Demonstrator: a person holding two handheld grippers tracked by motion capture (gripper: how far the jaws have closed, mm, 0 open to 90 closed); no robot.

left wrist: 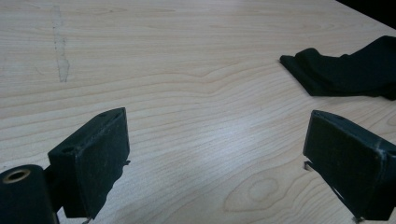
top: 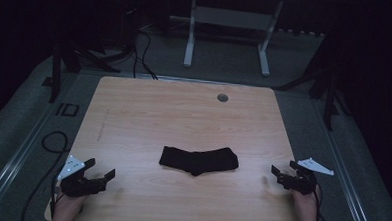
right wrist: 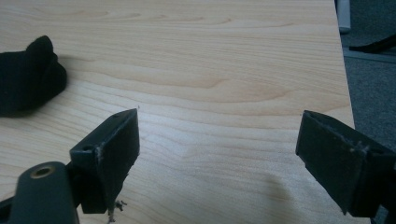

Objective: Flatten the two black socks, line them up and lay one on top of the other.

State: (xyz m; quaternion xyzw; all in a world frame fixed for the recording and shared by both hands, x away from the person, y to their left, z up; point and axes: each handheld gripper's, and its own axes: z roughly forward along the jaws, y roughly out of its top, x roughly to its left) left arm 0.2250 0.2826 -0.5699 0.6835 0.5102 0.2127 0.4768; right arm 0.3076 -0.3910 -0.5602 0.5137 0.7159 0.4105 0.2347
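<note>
A black cloth point(top: 199, 160), folded into a long, slightly bowed strip, lies on the wooden surface point(top: 184, 115) toward the near edge, about midway between the near corners. A small fold or lump sticks out of its near side at the middle. Nothing touches it.

The left claw point(top: 101, 170) hovers by the near left corner, jaws spread wide and holding nothing, pointed toward the cloth's left end. The right claw point(top: 281, 175) hovers by the near right corner, likewise spread and empty, facing the cloth's right end. Both stand well apart from the cloth.

The work in hand looks like a two-handed grasp of the cloth, one claw to each end. To do it well, each claw should come in low along the surface, keep its jaws wide until one slides under or around the layered end, then close on all layers together so the fold does not slip apart. Moving both ends evenly should keep the strip from twisting.

The left gripper view shows the cloth's left end point(left wrist: 345, 70) as stacked layers with a thick rolled edge, a detail lost from above, and a faint pale scuff point(left wrist: 60, 46) on the wood. The right gripper view shows the right end point(right wrist: 28, 77) rounded and bulging, plus the surface's right edge with grey floor point(right wrist: 369, 84) beyond. The high view alone gives the whole bowed outline, a round grommet point(top: 222, 97) near the far edge, and a white desk frame point(top: 227, 27) beyond.
</note>
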